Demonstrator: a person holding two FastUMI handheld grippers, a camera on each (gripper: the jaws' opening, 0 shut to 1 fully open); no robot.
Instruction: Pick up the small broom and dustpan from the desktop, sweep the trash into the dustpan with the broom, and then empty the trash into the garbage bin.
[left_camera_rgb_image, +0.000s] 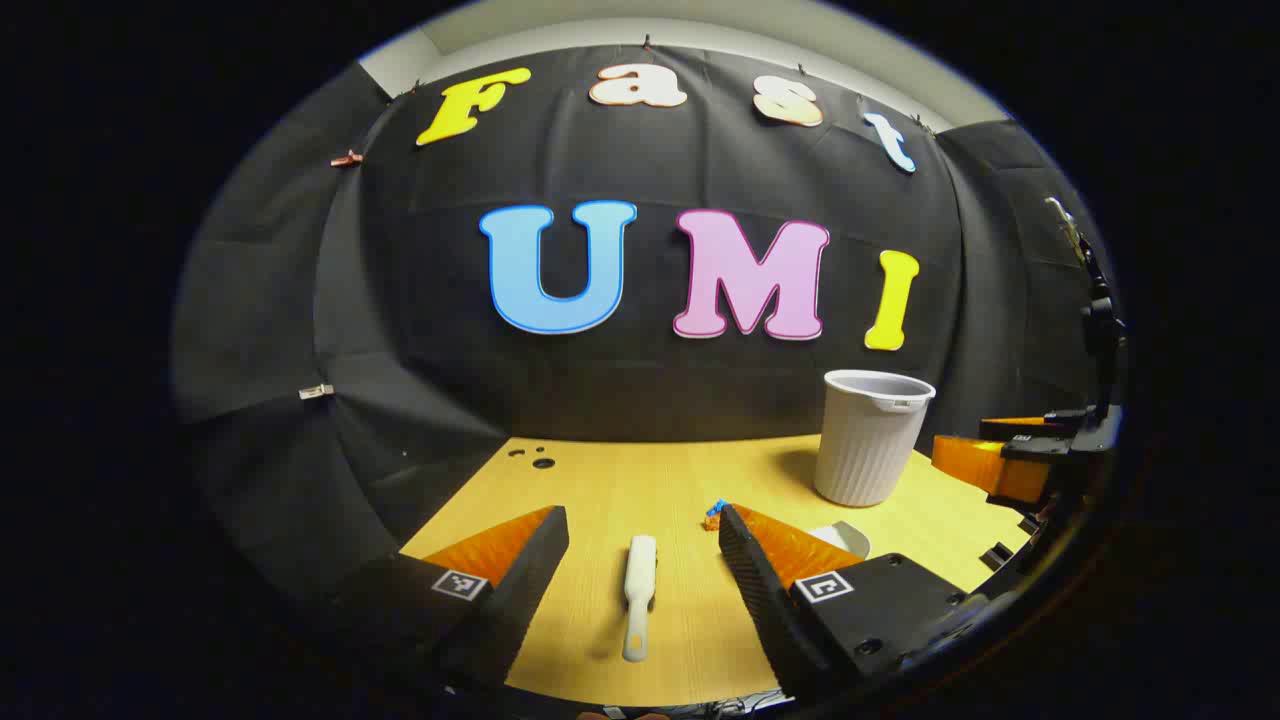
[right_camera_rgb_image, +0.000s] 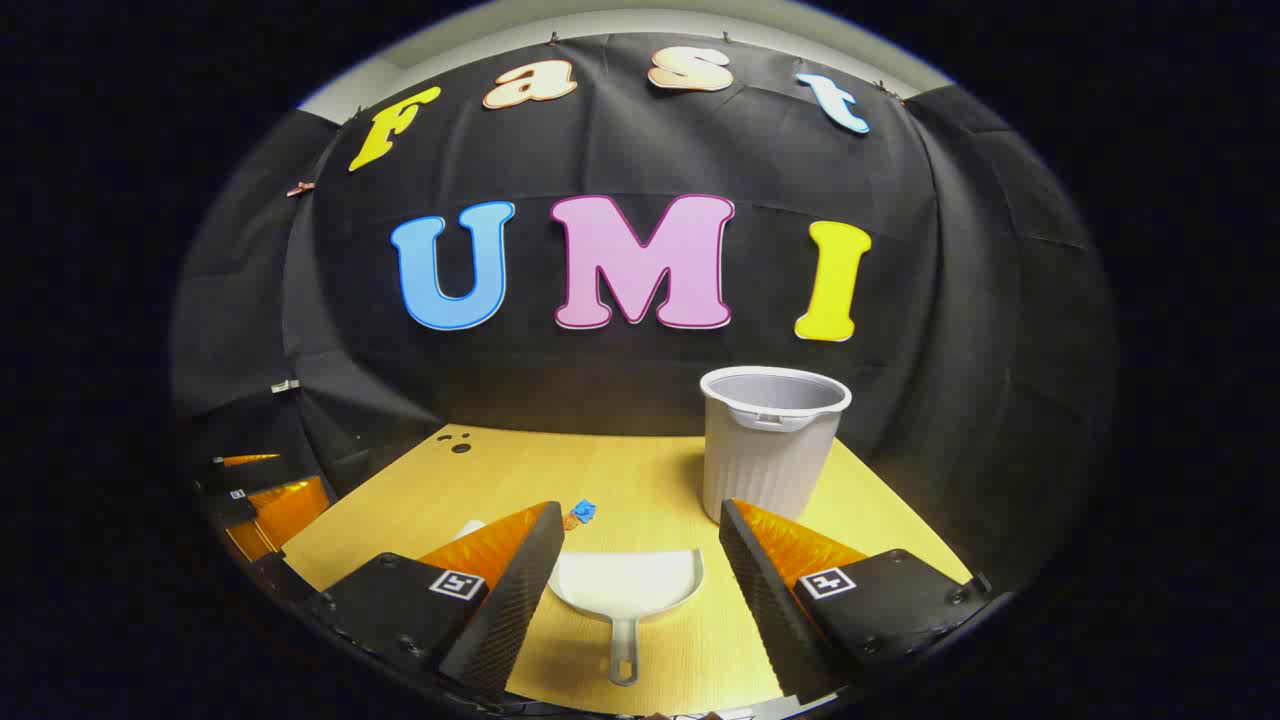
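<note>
In the left gripper view, the small white broom (left_camera_rgb_image: 638, 596) lies on the wooden desktop (left_camera_rgb_image: 620, 480), handle toward me, between the spread fingers of my open left gripper (left_camera_rgb_image: 642, 545). Small blue and orange trash (left_camera_rgb_image: 713, 514) sits just past the right finger, and a corner of the dustpan (left_camera_rgb_image: 845, 538) peeks out behind it. In the right gripper view, the white dustpan (right_camera_rgb_image: 625, 590) rests flat with its handle toward me, framed by my open right gripper (right_camera_rgb_image: 633, 550). The trash (right_camera_rgb_image: 581, 514) lies just beyond the dustpan's left side. The grey ribbed garbage bin (right_camera_rgb_image: 768, 440) stands upright behind.
The bin (left_camera_rgb_image: 868, 436) stands at the right rear of the desk in the left gripper view, with the other gripper (left_camera_rgb_image: 1010, 460) at the far right edge. Small dark holes (left_camera_rgb_image: 535, 458) mark the desk's back left. The black cloth wall closes the back.
</note>
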